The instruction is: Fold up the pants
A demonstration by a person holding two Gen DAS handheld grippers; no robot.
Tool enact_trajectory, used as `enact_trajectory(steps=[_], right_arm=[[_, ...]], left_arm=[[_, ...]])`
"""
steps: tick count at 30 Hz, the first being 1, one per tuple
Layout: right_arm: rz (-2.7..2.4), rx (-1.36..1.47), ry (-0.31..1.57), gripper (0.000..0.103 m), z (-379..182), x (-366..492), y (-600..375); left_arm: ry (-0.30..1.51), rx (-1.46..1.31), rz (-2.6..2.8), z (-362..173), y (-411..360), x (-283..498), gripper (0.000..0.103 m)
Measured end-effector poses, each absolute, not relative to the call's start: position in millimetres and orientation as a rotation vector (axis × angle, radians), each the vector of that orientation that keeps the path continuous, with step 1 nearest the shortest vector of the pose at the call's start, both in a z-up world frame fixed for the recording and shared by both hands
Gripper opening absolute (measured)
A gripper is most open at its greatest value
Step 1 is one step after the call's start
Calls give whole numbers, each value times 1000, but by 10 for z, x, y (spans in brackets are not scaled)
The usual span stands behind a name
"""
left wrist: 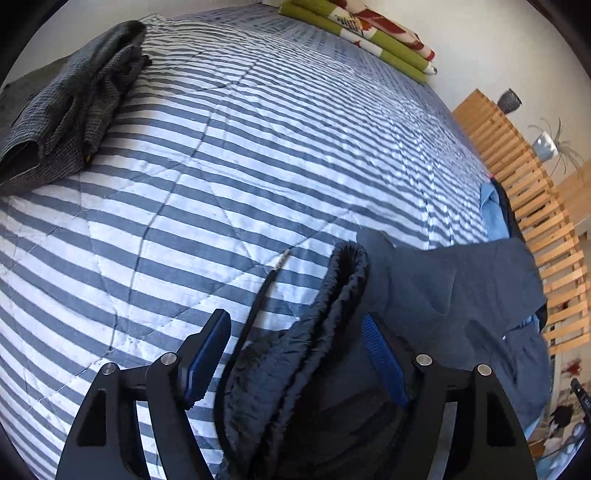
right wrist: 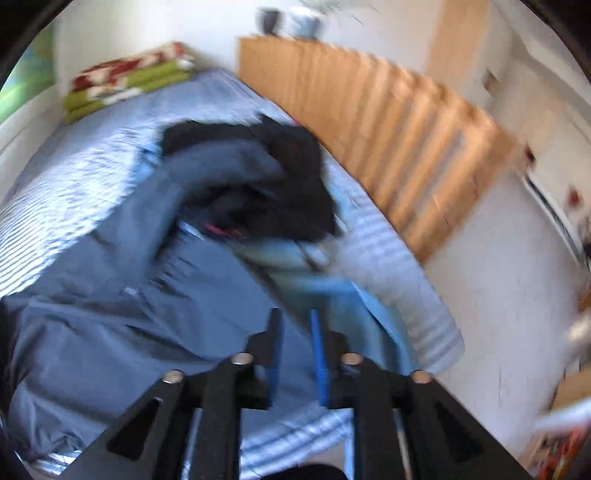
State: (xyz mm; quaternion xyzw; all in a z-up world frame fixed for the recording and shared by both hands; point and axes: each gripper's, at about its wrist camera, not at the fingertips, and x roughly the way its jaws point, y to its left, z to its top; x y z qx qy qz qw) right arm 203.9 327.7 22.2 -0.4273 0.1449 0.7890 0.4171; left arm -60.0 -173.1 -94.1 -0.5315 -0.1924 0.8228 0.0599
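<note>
Striped bedspread [left wrist: 258,147] under pants [left wrist: 443,295], elastic waistband [left wrist: 332,314] between spread left fingers [left wrist: 207,354]

A striped quilt [left wrist: 229,155] covers the bed. A grey garment [left wrist: 70,99] lies crumpled at one edge, folded green blankets [left wrist: 369,33] at the far end, wooden slats [left wrist: 517,173] alongside.

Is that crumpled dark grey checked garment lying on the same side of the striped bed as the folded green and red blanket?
No, the grey checked garment lies at the left edge, the blanket far right.
</note>
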Motion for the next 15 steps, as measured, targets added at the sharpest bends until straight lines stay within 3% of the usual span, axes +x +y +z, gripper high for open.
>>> enact_trajectory(steps=[1, 7, 11, 15], right_arm=[[2027, -1061, 361, 39, 278, 1949, 3223], [2276, -1205, 420, 39, 186, 1013, 3029], [2340, -1353, 308, 39, -172, 169, 2858], [2372, -1524, 313, 40, -687, -699, 2788]], left_arm=[[-623, -1594, 2477, -922, -1771, -607, 80], [-655, -1609, 2470, -953, -1853, -679, 84], [-635, -1641, 2462, -1006, -1873, -674, 83], [-672, -1594, 2490, -895, -2026, -576, 83]])
